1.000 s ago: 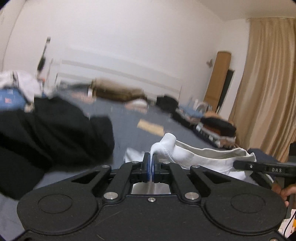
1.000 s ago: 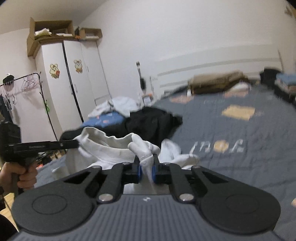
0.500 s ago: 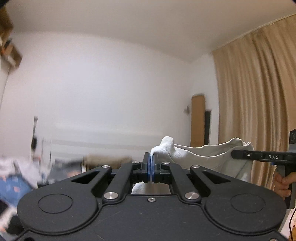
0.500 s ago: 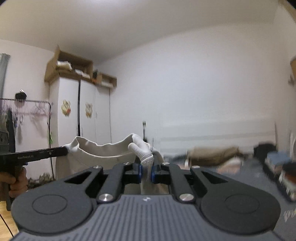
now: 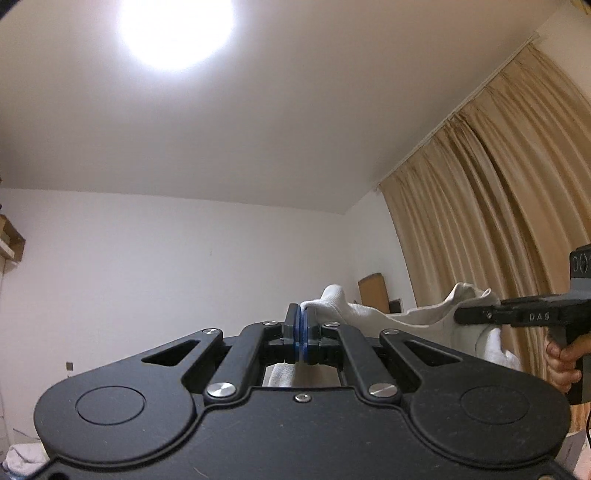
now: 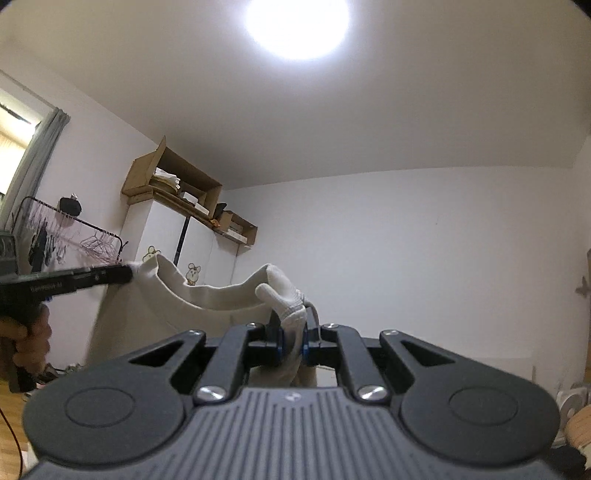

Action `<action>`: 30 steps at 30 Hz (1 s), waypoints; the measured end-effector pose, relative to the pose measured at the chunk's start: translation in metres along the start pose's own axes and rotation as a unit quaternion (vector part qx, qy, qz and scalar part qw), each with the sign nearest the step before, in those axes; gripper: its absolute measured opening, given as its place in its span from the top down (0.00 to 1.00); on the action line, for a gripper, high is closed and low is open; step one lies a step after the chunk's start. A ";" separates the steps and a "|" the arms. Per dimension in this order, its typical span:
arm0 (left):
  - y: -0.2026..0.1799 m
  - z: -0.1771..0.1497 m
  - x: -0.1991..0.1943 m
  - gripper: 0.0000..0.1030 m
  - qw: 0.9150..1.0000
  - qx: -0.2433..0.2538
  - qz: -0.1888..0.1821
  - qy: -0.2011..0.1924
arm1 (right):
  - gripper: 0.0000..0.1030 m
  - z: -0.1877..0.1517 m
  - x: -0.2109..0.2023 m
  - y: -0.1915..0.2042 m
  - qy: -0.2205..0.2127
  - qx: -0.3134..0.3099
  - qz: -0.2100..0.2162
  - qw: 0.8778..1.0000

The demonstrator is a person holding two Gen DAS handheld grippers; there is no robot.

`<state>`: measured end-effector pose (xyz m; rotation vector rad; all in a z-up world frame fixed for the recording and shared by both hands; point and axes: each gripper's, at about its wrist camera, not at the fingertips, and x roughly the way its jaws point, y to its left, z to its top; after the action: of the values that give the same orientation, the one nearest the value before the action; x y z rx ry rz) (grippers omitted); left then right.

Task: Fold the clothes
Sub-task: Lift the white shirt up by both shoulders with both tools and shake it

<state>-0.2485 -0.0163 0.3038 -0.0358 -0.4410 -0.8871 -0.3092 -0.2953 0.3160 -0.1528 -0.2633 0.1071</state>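
Note:
A white garment [image 5: 369,317] with a ribbed hem hangs stretched in the air between both grippers. My left gripper [image 5: 302,325] is shut on one ribbed corner, its blue pads pressed together on the cloth. My right gripper [image 6: 291,332] is shut on the other bunched ribbed corner [image 6: 286,291]. In the left wrist view the right gripper [image 5: 480,315] shows side-on at the right, held by a hand [image 5: 561,363]. The left gripper [image 6: 92,277] reaches in from the left edge of the right wrist view. The garment's lower part drops out of sight behind the gripper bodies.
Both cameras look up at the ceiling and its bright lamp [image 5: 177,26]. Beige curtains [image 5: 498,221] hang on the right. A white wardrobe [image 6: 173,243] topped with cardboard boxes and a clothes rack [image 6: 70,236] stand on the left. The bed is out of view.
Both grippers rose and tilted upward, lifting the white garment off the bed. The bed and clothes piles dropped out of view and the ceiling lamp came in. Both grips stayed shut.

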 end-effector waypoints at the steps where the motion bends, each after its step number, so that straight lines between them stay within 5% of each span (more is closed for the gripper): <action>1: -0.001 -0.004 0.006 0.98 1.000 -0.001 0.002 0.005 | 0.92 -0.002 0.004 -0.001 0.008 0.002 -0.001 1.000; 7: 0.012 -0.049 0.058 0.98 0.998 -0.022 0.016 0.064 | 0.92 -0.041 0.047 -0.023 0.078 0.031 -0.007 0.996; 15: 0.035 -0.187 0.177 0.98 0.980 -0.045 0.043 0.190 | 0.92 -0.162 0.166 -0.067 0.202 0.060 -0.039 0.977; 20: 0.046 -0.296 0.240 0.98 0.960 -0.056 0.055 0.267 | 0.92 -0.271 0.237 -0.091 0.266 0.079 -0.060 0.959; 25: 0.070 -0.404 0.274 0.98 0.931 -0.079 0.080 0.347 | 0.91 -0.373 0.253 -0.108 0.309 0.103 -0.075 0.943; 28: 0.084 -0.449 0.275 0.83 0.908 -0.105 0.093 0.394 | 0.83 -0.421 0.270 -0.106 0.337 0.111 -0.079 0.932; 30: 0.107 -0.463 0.235 0.54 0.903 -0.115 0.094 0.403 | 0.64 -0.443 0.275 -0.102 0.365 0.113 -0.087 0.920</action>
<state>0.1266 -0.2201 -0.0109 0.0718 0.4412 -0.6849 0.0817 -0.4213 -0.0209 0.0672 0.4831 -0.1007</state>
